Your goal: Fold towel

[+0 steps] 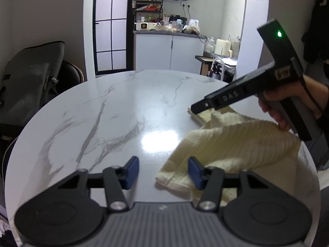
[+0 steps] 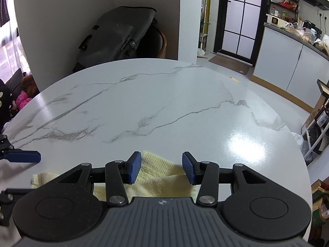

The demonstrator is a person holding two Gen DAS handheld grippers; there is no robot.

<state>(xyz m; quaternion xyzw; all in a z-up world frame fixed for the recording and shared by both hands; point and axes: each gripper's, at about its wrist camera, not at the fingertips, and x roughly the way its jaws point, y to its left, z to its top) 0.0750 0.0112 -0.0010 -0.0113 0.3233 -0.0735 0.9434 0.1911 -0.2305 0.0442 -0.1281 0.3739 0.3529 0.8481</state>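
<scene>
A pale yellow ribbed towel lies rumpled on the right side of the round marble table. My left gripper is open just above the table, its right blue pad at the towel's near-left corner, nothing between the fingers. The right gripper, held by a hand, hovers over the towel's far edge. In the right wrist view my right gripper is open above the towel, with cloth showing between and below the pads. One blue pad of the left gripper pokes in at the left edge.
A dark bag sits on a chair behind the table's far left. A kitchen counter with clutter and a glass door lie beyond. A wire rack stands off the table's right. The table's left and middle are bare marble.
</scene>
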